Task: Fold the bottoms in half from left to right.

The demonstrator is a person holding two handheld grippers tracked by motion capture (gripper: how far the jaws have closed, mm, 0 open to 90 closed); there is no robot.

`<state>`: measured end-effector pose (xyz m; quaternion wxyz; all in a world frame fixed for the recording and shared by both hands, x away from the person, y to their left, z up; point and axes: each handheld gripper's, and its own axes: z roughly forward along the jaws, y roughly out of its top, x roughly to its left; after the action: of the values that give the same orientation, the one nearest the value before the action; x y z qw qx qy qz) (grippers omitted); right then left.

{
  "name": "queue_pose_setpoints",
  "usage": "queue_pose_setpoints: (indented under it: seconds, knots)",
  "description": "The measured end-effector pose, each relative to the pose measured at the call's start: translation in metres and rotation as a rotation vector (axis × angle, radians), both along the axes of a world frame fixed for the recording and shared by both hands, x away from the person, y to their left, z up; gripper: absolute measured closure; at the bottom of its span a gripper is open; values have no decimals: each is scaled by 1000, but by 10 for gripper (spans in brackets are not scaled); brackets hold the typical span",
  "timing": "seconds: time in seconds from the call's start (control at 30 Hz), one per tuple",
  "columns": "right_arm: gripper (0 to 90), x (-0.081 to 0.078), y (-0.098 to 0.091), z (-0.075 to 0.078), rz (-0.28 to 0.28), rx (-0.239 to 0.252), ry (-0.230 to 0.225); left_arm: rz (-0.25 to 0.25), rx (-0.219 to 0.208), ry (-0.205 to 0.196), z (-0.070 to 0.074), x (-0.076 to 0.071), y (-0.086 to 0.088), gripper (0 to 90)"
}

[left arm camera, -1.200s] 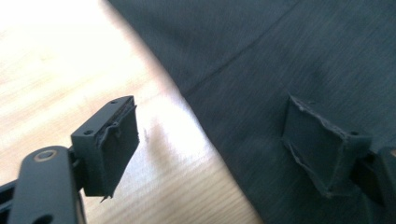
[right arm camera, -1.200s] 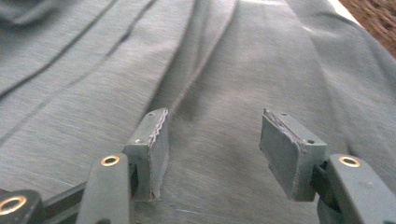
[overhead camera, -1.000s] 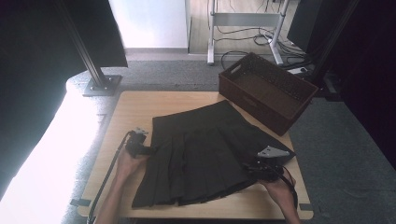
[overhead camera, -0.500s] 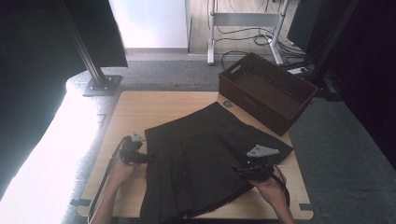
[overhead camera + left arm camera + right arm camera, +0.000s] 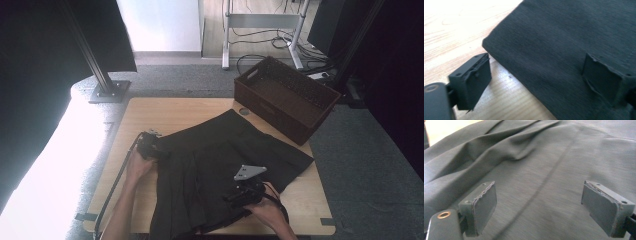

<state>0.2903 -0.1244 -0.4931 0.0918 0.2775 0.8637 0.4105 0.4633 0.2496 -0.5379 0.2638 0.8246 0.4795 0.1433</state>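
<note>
Shifted dark pleated skirt (image 5: 225, 165); flat, creased

both tongs, left (image 5: 159, 152) and right (image 5: 231, 198), just opened (nothing gripped).

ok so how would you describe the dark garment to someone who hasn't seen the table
Start at the light wooden table and its far right corner, where a dark brown woven basket stands. The dark pleated fabric garment lies flat beside it, spreading to the near edge. It is the one soft, dark thing on the pale wood.

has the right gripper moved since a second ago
Yes. The right gripper has slid left over the dark garment, away from the table's right edge, its jaws opening with nothing between them.
</note>
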Motion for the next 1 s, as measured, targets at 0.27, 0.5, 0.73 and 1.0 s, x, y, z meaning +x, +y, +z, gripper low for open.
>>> queue_pose_setpoints:
  seconds: [0.27,0.5,0.73,1.0]
  knots:
    - [121,-2,45,1,115,1,18,84,-36,-67,-7,20,17,0]
    - [63,-12,103,3,255,7,31,99,-30,-50,-5,25,18,0]
    - [0,-21,156,-15,344,-55,39,87,-39,-64,-6,24,20,0]
    - [0,-26,187,-39,357,-149,63,61,-62,-98,-10,26,21,0]
